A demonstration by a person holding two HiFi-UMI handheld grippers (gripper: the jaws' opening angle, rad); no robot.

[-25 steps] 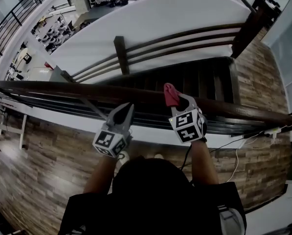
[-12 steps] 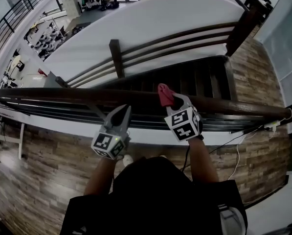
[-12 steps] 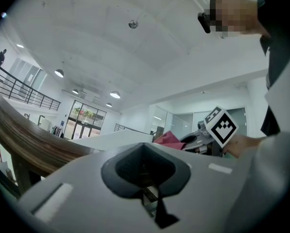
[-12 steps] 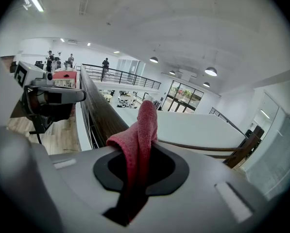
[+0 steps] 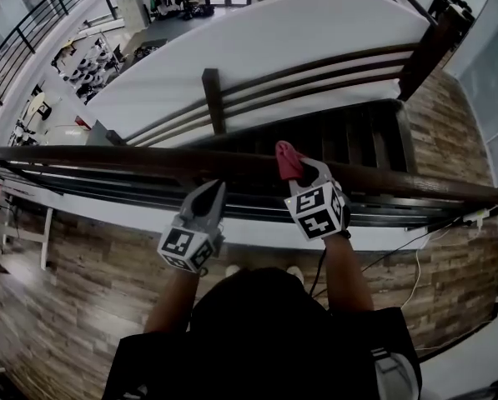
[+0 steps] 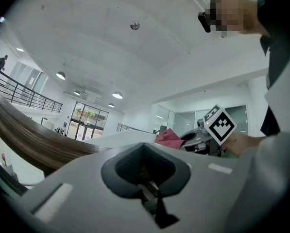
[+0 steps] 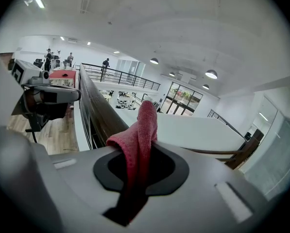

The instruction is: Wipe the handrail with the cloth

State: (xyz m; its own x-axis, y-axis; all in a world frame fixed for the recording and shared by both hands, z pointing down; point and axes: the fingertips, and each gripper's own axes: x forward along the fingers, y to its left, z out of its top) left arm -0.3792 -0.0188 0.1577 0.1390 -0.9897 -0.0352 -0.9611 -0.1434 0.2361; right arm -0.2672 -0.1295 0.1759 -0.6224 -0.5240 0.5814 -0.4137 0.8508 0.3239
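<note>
Hand-held grippers: left (image 5: 218, 187) closed, right (image 5: 304, 167) clamped.

Cloth (image 5: 289, 160) on handrail (image 5: 107, 158), right of left tool (image 5: 214, 192).

Left gripper (image 6: 145, 150) jaws together, nothing between. Handrail (image 6: 32, 141) sweeps in from left edge, passing behind jaws. Right of it, right gripper (image 6: 187, 141) clamps red cloth (image 6: 168, 137); marker cube (image 6: 218, 124) above hand (image 6: 242, 143).

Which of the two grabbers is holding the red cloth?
The right gripper: the red cloth sticks out from between its fingers, against the handrail. The left gripper holds nothing.
</note>
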